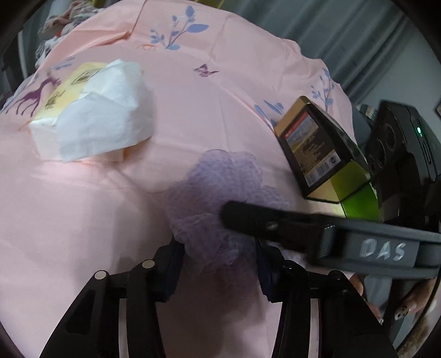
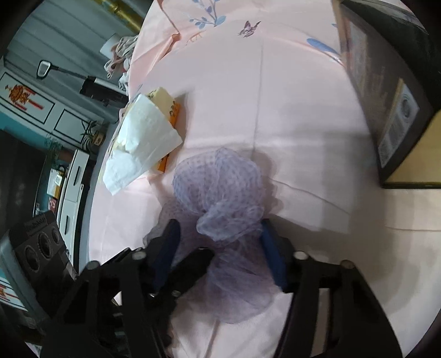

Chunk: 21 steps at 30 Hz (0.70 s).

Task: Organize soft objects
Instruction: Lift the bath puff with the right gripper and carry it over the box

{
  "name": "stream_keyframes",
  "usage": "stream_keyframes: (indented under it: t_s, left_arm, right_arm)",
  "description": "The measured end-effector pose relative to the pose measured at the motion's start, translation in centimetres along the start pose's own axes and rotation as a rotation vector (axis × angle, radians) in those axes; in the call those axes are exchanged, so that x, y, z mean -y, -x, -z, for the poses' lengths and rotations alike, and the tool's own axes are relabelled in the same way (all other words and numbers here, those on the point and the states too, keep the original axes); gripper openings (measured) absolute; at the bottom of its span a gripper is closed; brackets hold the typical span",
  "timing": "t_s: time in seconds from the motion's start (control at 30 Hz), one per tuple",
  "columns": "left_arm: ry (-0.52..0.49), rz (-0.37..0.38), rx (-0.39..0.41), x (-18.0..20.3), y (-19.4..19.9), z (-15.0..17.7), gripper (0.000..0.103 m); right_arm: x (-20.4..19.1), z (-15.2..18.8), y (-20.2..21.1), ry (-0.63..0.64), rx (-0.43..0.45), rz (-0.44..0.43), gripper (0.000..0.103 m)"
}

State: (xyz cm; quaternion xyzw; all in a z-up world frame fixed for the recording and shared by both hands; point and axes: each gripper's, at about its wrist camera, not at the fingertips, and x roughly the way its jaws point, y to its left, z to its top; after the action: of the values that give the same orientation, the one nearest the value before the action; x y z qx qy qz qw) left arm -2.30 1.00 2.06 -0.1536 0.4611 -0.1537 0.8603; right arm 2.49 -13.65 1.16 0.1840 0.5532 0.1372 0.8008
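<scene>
A crumpled lilac mesh cloth lies on the pink printed bedsheet. My left gripper has its blue-padded jaws around the near end of the cloth and looks closed on it. My right gripper straddles the same cloth with its jaws spread apart. One right finger crosses the left wrist view from the right, over the cloth. The left gripper's finger shows between the right jaws.
A tissue pack with a loose white tissue on top lies at the left, also in the right wrist view. A black and gold box stands at the right. Clothes are piled at the far edge.
</scene>
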Motion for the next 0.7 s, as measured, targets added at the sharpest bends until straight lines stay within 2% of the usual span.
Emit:
stream_keyframes:
  t_s: [0.07, 0.17, 0.43, 0.7]
  left_arm:
    - [-0.021, -0.028, 0.012, 0.7, 0.2, 0.0, 0.038]
    - [-0.033, -0.038, 0.028, 1.3, 0.6, -0.2, 0.036]
    - [-0.104, -0.040, 0.128, 4.8, 3.5, -1.3, 0.036]
    - [-0.166, -0.038, 0.209, 8.7, 6.0, -2.3, 0.036]
  right_arm:
    - [0.0, -0.1, 0.0, 0.011, -0.001, -0.022, 0.035]
    - [-0.4, -0.1, 0.6, 0.031, 0.009, -0.051, 0.029]
    - [-0.8, -0.2, 5.4, 0.044, 0.135, -0.117, 0.030]
    - [-1.0, 0.3, 10.4, 0.055, 0.276, -0.137, 0.031]
